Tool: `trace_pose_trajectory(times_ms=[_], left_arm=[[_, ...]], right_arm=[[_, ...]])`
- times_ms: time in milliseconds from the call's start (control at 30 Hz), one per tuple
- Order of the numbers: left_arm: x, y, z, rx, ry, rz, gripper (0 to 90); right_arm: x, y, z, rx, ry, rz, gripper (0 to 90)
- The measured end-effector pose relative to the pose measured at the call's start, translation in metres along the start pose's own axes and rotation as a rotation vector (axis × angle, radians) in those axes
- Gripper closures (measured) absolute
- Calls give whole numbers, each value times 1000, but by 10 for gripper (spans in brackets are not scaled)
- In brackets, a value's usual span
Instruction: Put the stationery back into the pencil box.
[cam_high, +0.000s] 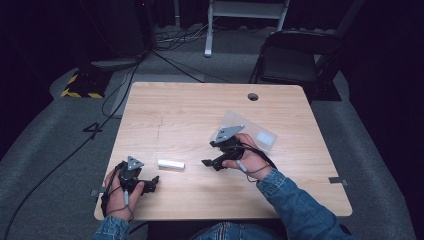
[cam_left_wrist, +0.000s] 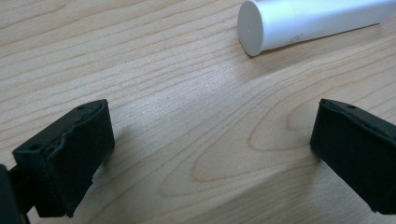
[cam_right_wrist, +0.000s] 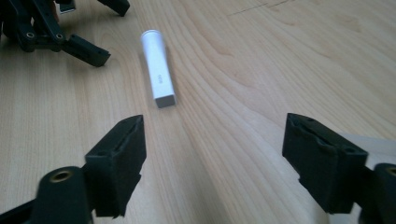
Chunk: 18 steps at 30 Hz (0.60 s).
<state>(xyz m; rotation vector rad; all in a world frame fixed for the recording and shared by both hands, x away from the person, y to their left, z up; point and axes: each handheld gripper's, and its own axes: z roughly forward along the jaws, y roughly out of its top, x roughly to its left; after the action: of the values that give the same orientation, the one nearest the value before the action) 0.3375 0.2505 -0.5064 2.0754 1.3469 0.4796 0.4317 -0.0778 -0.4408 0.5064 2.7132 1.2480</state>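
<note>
A small white tube lies flat on the wooden table, between my two grippers. My left gripper rests near the table's front left edge, open and holding nothing, a short way from the tube's left end. In the left gripper view the tube's round capped end lies ahead and to the right of the open gripper. My right gripper is open just right of the tube. In the right gripper view the tube lies ahead of the wide-open gripper, its flat end nearest.
A clear plastic bag with a white label lies under and behind the right hand. The table has a round cable hole near its far edge. A folding chair stands beyond the table. The left gripper also appears beyond the tube.
</note>
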Motion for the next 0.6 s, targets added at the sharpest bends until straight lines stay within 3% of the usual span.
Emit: trace_pose_trajectory(times_ms=[433, 600], left_arm=[[0, 0, 0, 1, 0, -1, 0], [0, 0, 0, 1, 0, 0, 0]], right_arm=[[15, 17, 43, 45, 65, -32, 421], [20, 20, 59, 84, 78, -65, 481]])
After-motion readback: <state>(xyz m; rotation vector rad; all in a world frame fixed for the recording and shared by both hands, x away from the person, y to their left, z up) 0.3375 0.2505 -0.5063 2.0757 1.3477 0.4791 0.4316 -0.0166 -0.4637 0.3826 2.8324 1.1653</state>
